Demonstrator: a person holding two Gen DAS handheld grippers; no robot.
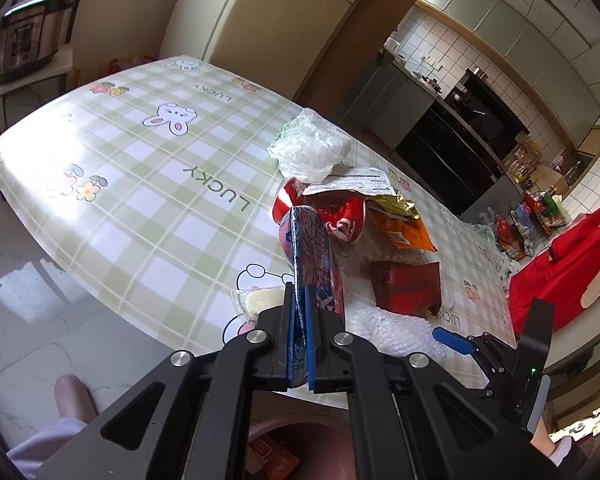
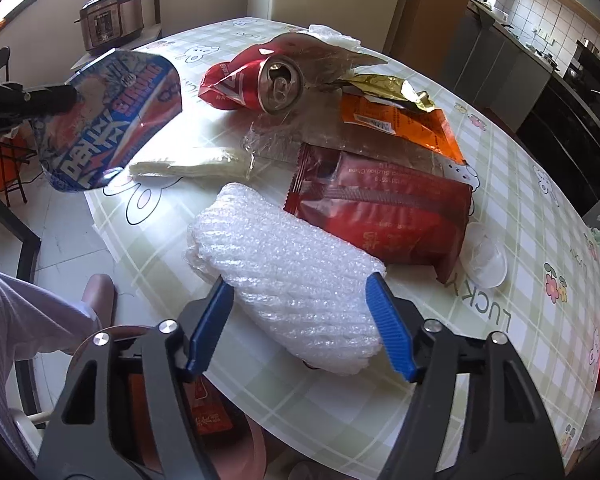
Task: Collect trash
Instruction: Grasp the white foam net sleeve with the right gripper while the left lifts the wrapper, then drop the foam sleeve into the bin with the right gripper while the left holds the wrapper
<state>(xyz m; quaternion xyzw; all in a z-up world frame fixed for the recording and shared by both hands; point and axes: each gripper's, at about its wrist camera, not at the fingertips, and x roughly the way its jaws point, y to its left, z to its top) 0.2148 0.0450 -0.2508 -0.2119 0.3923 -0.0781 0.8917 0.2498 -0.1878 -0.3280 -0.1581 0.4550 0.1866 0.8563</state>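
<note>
My left gripper (image 1: 302, 300) is shut on a blue and red snack wrapper (image 1: 312, 256), held edge-on above the table's near edge; the wrapper also shows in the right wrist view (image 2: 112, 120). My right gripper (image 2: 300, 316) is open, its blue fingers (image 2: 212, 324) on either side of a white bubble-wrap roll (image 2: 288, 272) lying on the table. Behind the roll lie a dark red packet (image 2: 380, 208), an orange packet (image 2: 400, 124), a gold wrapper (image 2: 384, 86), a crushed red can (image 2: 268, 84) and a white sachet (image 2: 192, 166).
The table has a green checked cloth (image 1: 140, 184). A pink bin (image 2: 220, 420) with red packets in it sits below the table's near edge. A white plastic bag (image 1: 312, 148) lies behind the pile. A clear lid (image 2: 484, 256) lies to the right. A pressure cooker (image 2: 112, 16) stands beyond.
</note>
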